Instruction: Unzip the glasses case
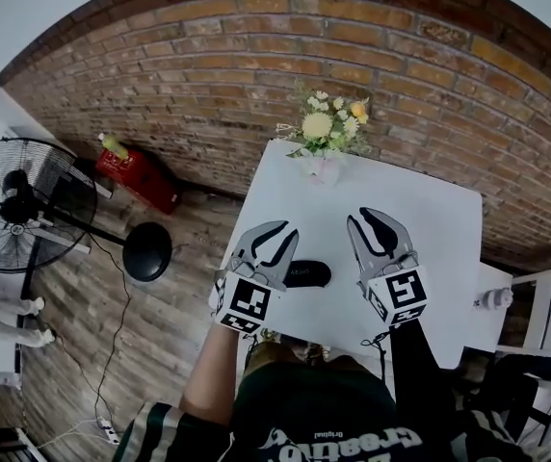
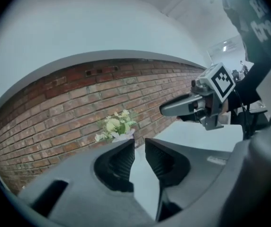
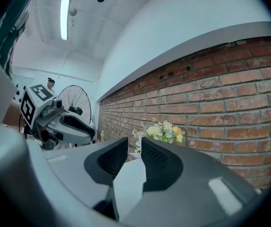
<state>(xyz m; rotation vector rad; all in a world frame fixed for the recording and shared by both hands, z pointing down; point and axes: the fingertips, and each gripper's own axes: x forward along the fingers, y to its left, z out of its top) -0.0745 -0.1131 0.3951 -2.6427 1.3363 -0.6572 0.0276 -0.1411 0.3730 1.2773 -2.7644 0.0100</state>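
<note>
In the head view a black glasses case (image 1: 307, 274) lies on the white table (image 1: 439, 229) near its front edge, between my two grippers. My left gripper (image 1: 285, 231) hovers just left of the case, and one finger covers the case's left end. Its jaws stand a little apart with nothing between them, as the left gripper view (image 2: 140, 148) shows. My right gripper (image 1: 364, 216) is to the right of the case and apart from it. A narrow gap separates its jaws (image 3: 134, 145), which hold nothing. The case appears in neither gripper view.
A vase of flowers (image 1: 326, 133) stands at the table's far edge against the brick wall. A floor fan (image 1: 20, 205) and a red box (image 1: 136, 176) sit on the floor to the left. A white chair (image 1: 545, 306) is at the right.
</note>
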